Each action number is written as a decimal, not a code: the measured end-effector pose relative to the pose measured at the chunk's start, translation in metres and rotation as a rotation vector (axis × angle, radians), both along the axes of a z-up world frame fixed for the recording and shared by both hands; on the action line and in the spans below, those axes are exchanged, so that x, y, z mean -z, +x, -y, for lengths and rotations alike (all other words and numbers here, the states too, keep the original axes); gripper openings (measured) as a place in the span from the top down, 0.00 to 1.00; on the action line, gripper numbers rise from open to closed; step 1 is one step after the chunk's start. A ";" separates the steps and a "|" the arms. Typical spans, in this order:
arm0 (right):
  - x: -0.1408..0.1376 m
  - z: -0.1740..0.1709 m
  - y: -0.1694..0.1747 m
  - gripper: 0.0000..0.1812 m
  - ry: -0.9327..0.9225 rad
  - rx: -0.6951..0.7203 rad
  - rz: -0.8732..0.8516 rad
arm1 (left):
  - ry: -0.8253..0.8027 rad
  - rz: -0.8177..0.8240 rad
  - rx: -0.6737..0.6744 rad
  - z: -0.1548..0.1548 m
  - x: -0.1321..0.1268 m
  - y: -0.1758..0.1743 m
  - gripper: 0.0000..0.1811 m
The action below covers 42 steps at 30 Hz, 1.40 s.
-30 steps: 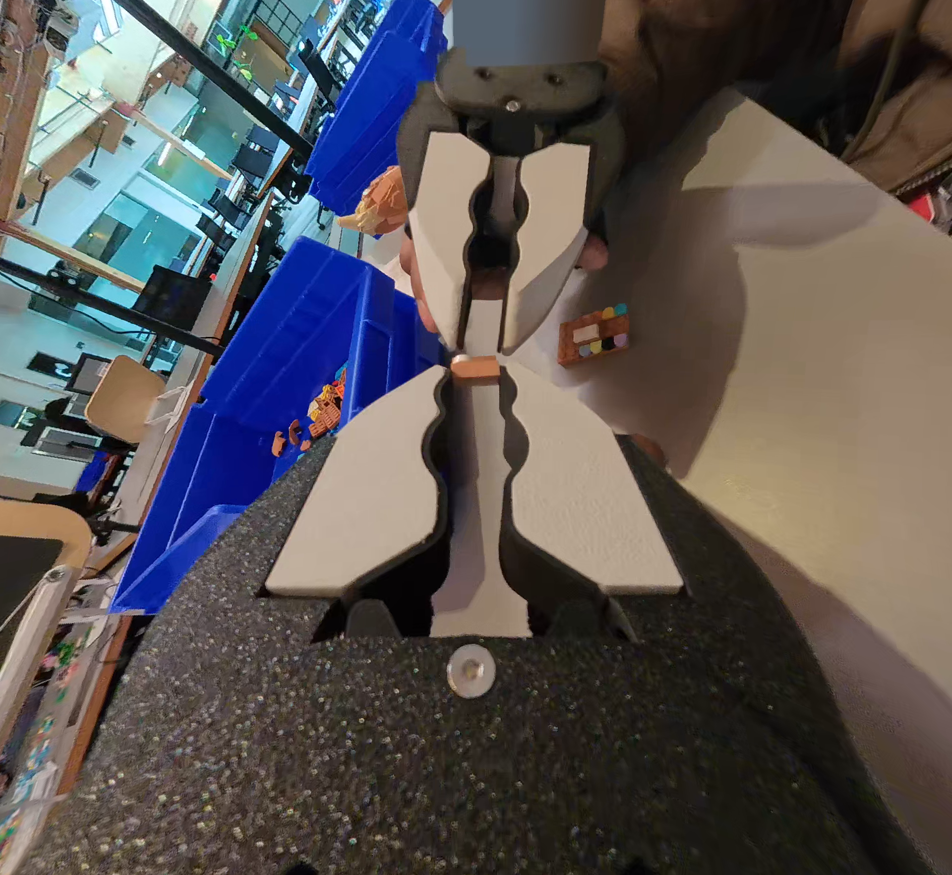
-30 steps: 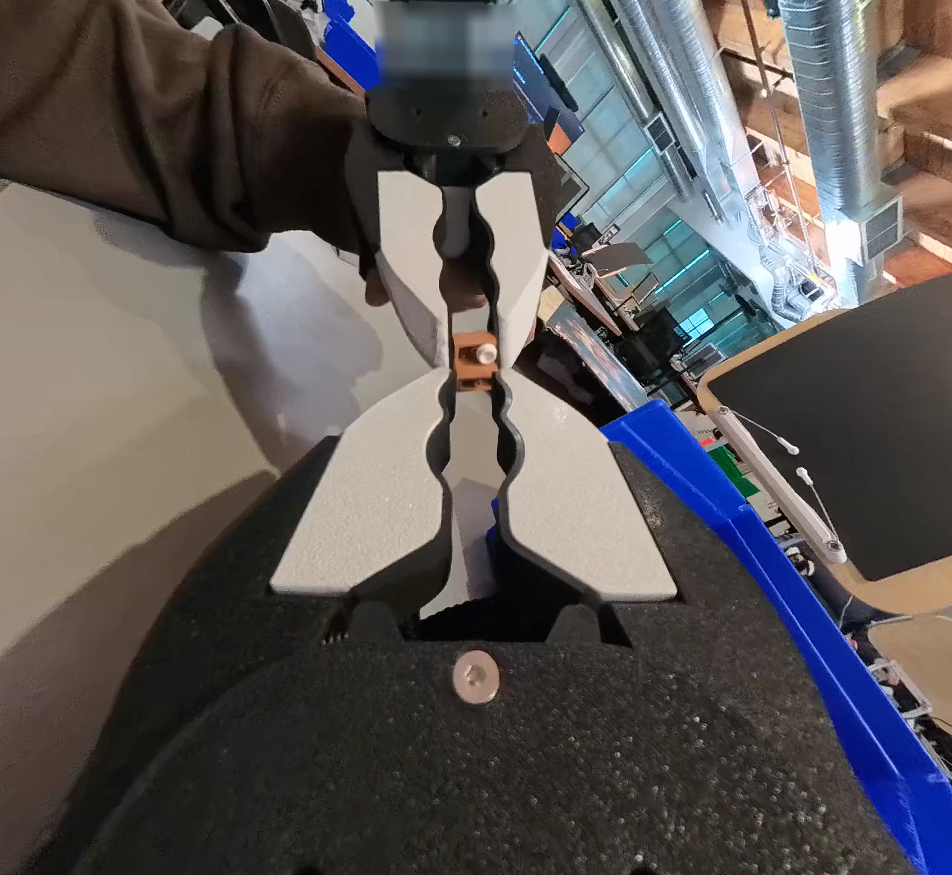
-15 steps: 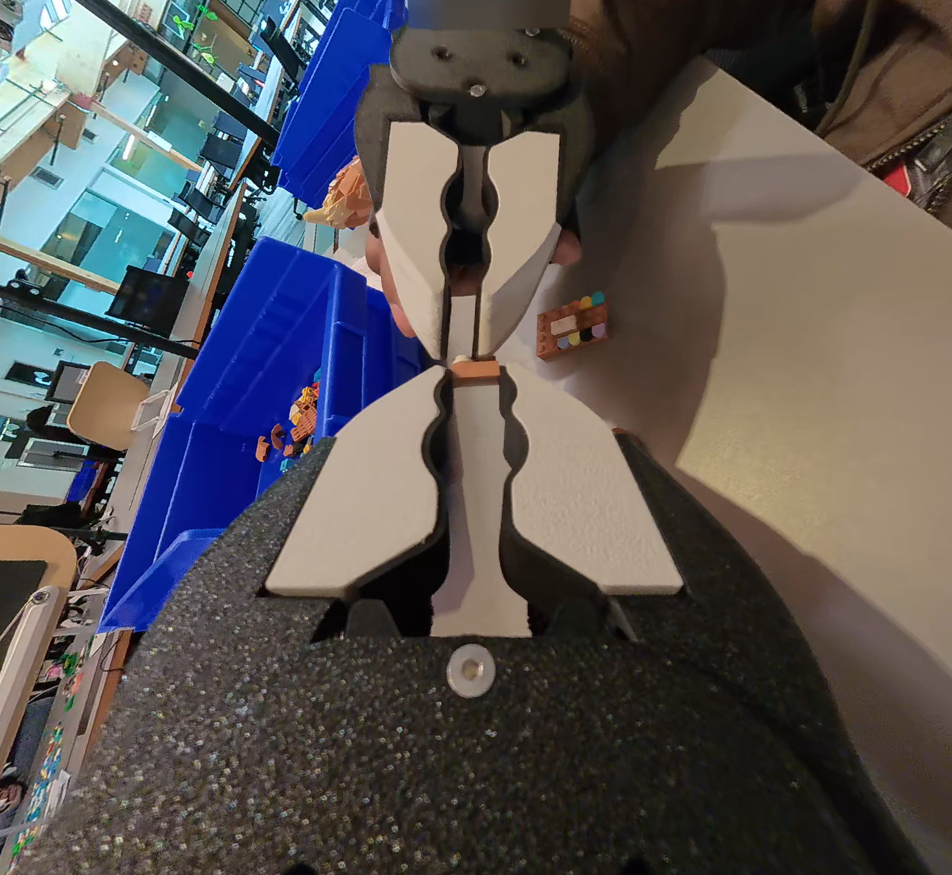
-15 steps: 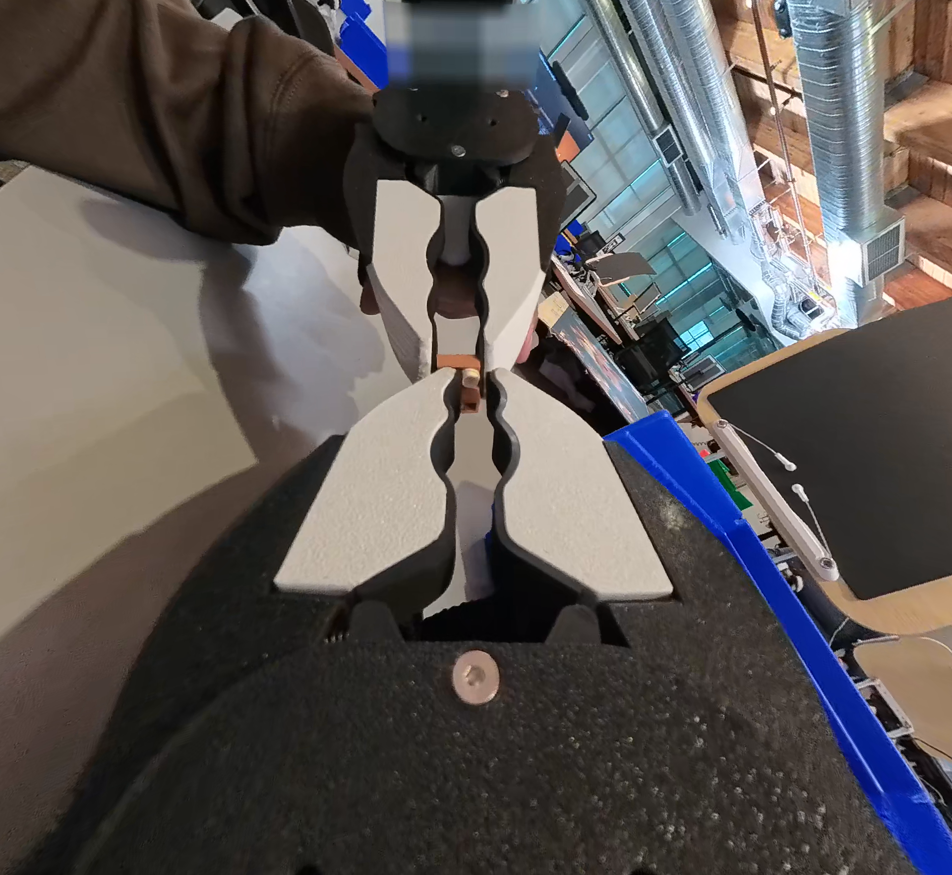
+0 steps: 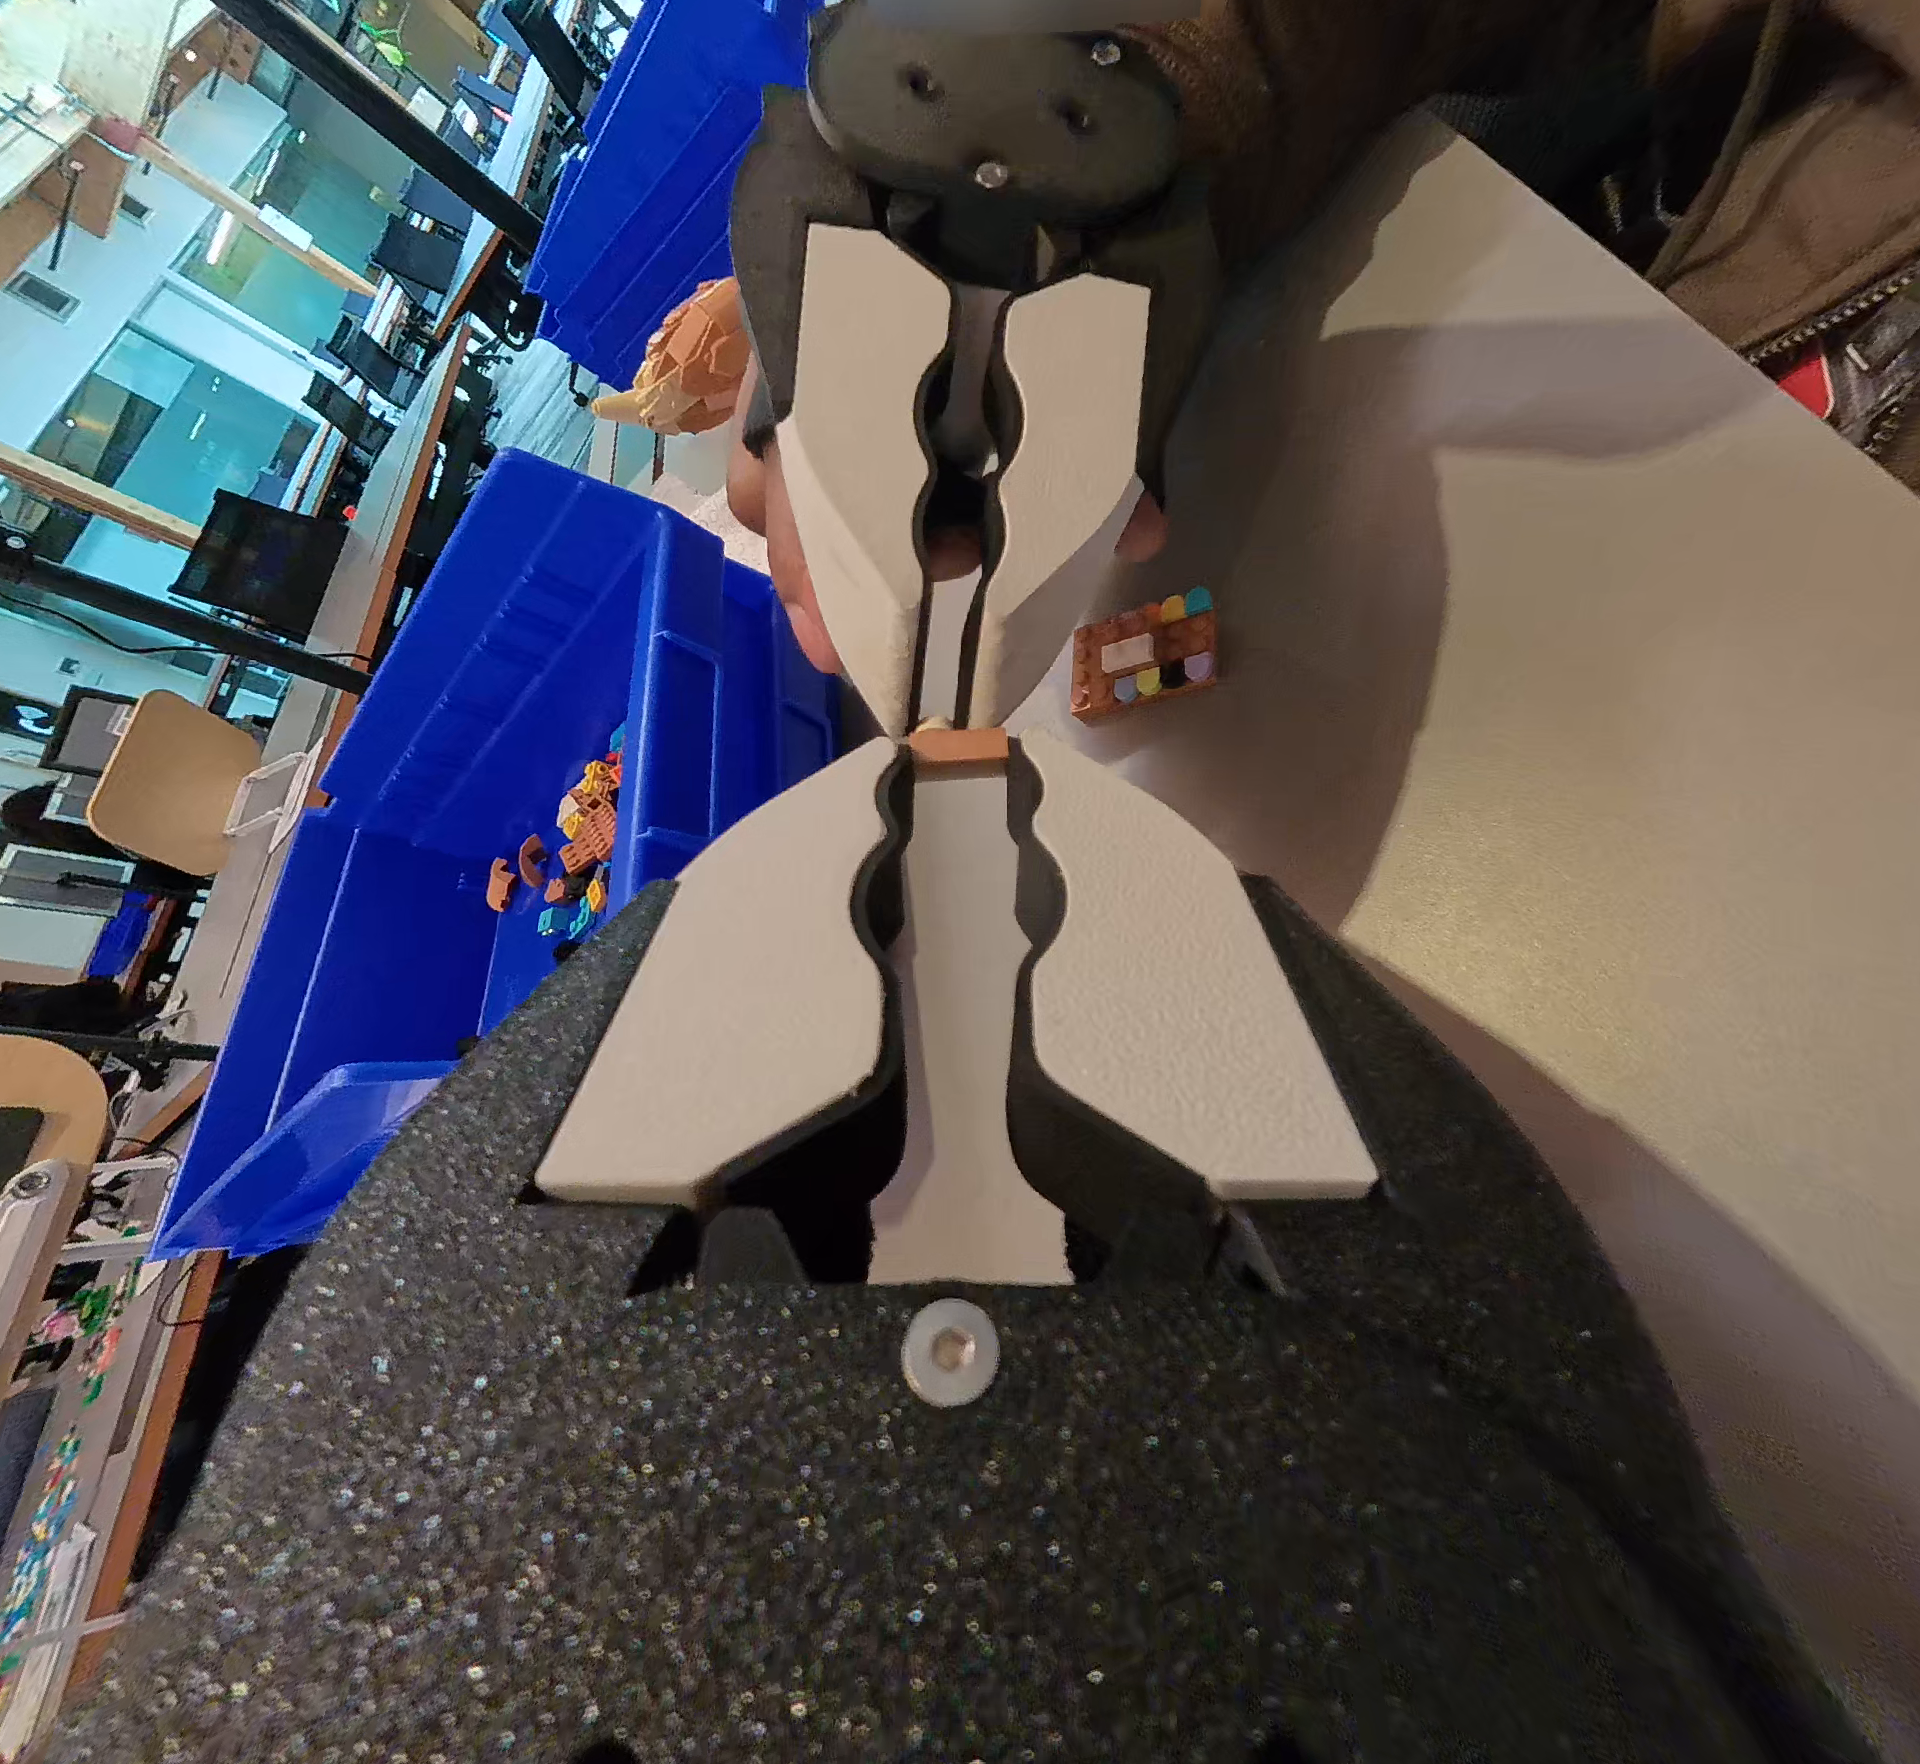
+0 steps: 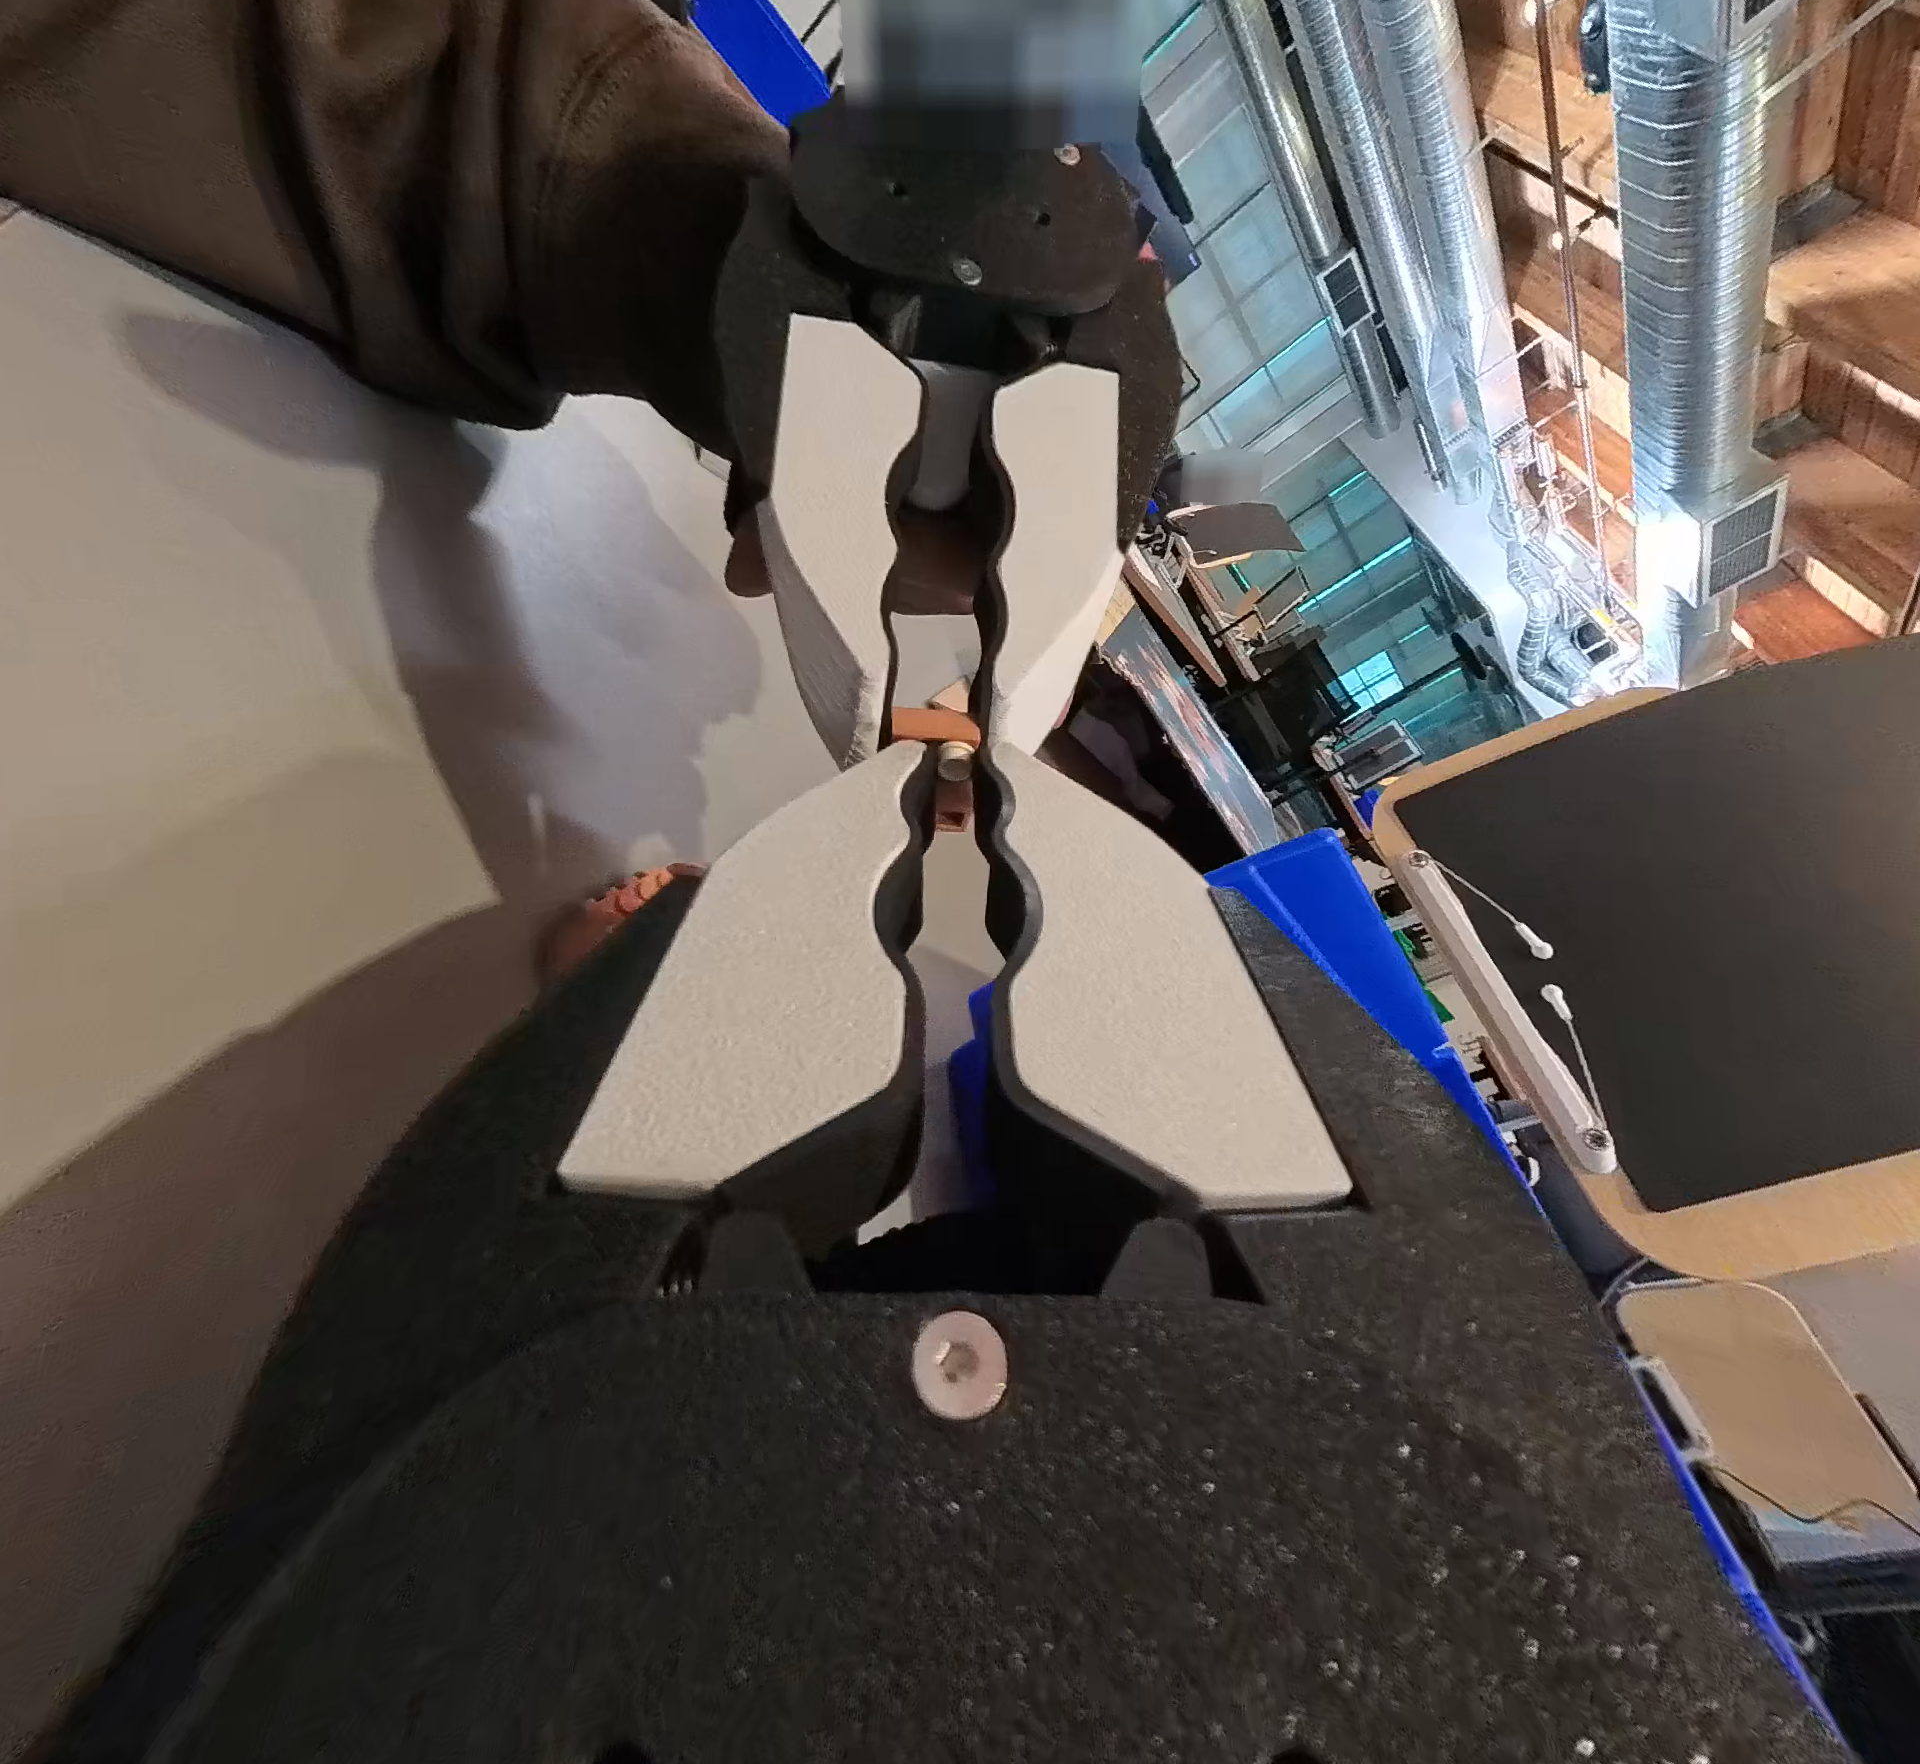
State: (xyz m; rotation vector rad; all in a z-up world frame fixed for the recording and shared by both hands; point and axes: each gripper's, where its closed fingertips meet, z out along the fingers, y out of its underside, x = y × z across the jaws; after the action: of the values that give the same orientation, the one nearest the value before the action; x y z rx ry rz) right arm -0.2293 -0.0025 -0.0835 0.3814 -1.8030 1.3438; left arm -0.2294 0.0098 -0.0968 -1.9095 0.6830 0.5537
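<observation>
Left wrist view: left gripper [image 5: 958,750] pinches a flat brown plate [image 5: 960,746] at its tips, meeting the right gripper [image 5: 940,717] head-on; a studded brown board [image 5: 1143,654] lies just right.

Right wrist view: right gripper [image 6: 951,772] clamps a small brown brick [image 6: 951,795], seemingly light, rigid, slippery; edge grips suit both.

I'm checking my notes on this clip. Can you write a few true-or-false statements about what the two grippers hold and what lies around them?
1. The left gripper is shut on a small brown brick. True.
2. The right gripper hangs wide open and empty. False: it grips a small brown piece with a pale stud.
3. The two grippers meet tip to tip. True.
4. The blue bin is empty. False: loose bricks lie in it.
5. A brown plate with coloured studs lies on the table. True.
</observation>
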 end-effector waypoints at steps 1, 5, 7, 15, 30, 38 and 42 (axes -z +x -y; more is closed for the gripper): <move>0.000 0.000 0.000 0.96 0.003 0.001 -0.007 | 0.002 0.006 0.003 0.000 0.000 0.000 0.91; -0.005 0.000 0.003 0.97 -0.008 -0.012 -0.012 | 0.017 0.019 0.004 0.003 -0.004 0.000 0.91; -0.010 -0.004 0.003 0.97 -0.029 -0.015 -0.005 | 0.026 0.026 -0.004 0.007 -0.007 -0.003 0.91; -0.049 -0.036 -0.042 0.97 -0.180 0.280 -0.155 | 0.021 0.028 -0.027 0.005 -0.004 -0.007 0.91; -0.018 -0.033 -0.038 0.85 0.078 0.225 -0.343 | 0.129 0.335 -0.122 0.004 -0.019 -0.026 0.91; -0.007 -0.003 -0.021 0.86 0.179 0.228 -0.586 | 0.120 0.462 -0.069 -0.005 -0.017 -0.015 0.91; -0.012 0.000 -0.020 0.95 0.156 0.258 -0.637 | 0.143 0.498 -0.056 -0.006 -0.020 -0.013 0.90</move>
State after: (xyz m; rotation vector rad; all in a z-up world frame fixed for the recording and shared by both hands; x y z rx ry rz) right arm -0.2493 -0.0025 -0.0718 0.5646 -1.3613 0.7828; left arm -0.2426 0.0157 -0.0765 -1.8339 0.2599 0.1400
